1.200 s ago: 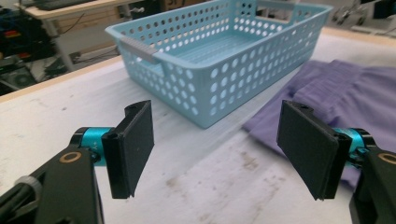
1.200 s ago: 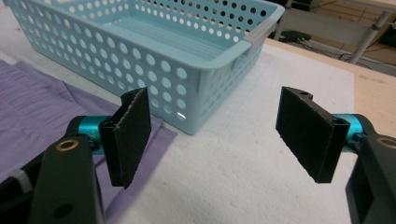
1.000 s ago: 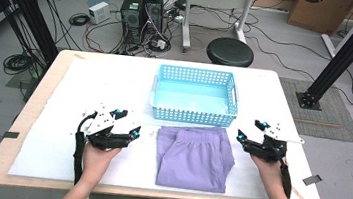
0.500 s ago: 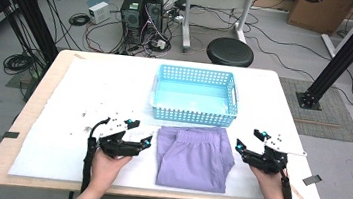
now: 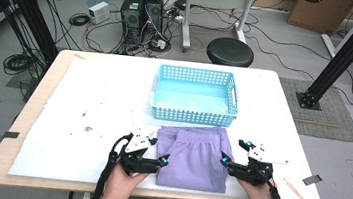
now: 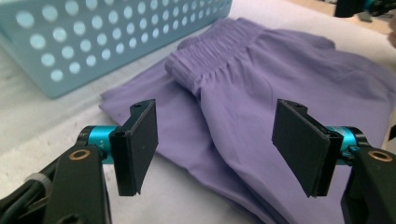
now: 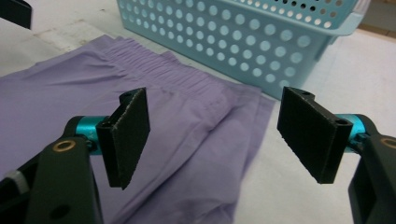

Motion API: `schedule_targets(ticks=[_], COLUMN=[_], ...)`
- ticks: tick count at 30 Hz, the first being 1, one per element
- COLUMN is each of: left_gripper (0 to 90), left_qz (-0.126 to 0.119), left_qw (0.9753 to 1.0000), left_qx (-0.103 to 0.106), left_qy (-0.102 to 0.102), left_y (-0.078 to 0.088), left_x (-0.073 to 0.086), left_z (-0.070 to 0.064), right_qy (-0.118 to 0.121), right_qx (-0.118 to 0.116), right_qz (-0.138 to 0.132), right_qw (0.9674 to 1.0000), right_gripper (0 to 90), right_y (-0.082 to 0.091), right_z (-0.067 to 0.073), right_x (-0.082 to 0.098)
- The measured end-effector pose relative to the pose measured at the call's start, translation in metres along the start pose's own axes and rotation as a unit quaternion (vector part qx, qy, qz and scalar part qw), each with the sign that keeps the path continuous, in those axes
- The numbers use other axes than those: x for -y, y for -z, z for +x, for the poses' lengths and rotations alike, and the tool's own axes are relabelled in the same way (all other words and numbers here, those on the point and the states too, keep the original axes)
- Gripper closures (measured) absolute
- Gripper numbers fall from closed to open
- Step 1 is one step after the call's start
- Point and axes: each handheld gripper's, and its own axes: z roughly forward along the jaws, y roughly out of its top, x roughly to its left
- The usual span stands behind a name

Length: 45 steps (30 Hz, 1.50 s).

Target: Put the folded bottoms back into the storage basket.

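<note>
Where the white table cover (image 5: pixel 89 99) meets the near edge of the table, the folded purple shorts (image 5: pixel 194 157) lie flat, their gathered waistband toward the light blue basket (image 5: pixel 194 112), which stands just behind them. The basket's perforated walls enclose a bare bottom in the high view.

The left gripper (image 5: pixel 156 159) sits at the shorts' left edge; in the left gripper view its jaws stand wide apart above the fabric (image 6: pixel 261 102), one over the white cover beside the cloth, the other over the cloth itself, and neither pad presses on it. These jaws have just been closing a little, with a fold of the shorts below the gap.

The right gripper (image 5: pixel 235 154) is at the shorts' right edge, its jaws likewise spread, with the cloth's edge (image 7: pixel 187 135) below and between them, ungripped. The basket's wall (image 7: pixel 243 51) rises just beyond.
</note>
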Motion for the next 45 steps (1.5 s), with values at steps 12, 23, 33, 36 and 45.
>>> schedule_targets(ticks=[12, 23, 33, 36, 45], left_gripper=[31.1, 30.5, 30.5, 33.5, 53.2], left_qz=[0.063, 0.104, 0.098, 0.095, 0.093], left_qw=[0.9972, 0.9936, 0.9926, 0.9924, 0.9928], left_qx=[-0.039, -0.035, -0.031, -0.023, -0.028], left_qy=[-0.001, 0.03, 0.065, 0.075, 0.071], left_y=[-0.012, -0.019, -0.021, -0.023, -0.029], left_x=[0.008, 0.009, 0.007, 0.006, 0.003], left_z=[-0.004, 0.0, -0.003, -0.004, -0.006], right_qy=[0.002, -0.043, -0.058, -0.054, -0.041], right_qx=[0.017, 0.02, 0.005, 0.0, -0.023], right_qz=[0.073, 0.159, 0.165, 0.162, 0.152], right_qw=[0.9972, 0.9861, 0.9845, 0.9853, 0.9872], right_gripper=[23.6, 24.7, 35.1, 42.9, 63.0], right_y=[-0.016, -0.027, -0.027, -0.026, -0.027], right_z=[0.009, 0.0, -0.003, -0.001, 0.004], right_x=[0.008, 0.013, 0.013, 0.013, 0.012])
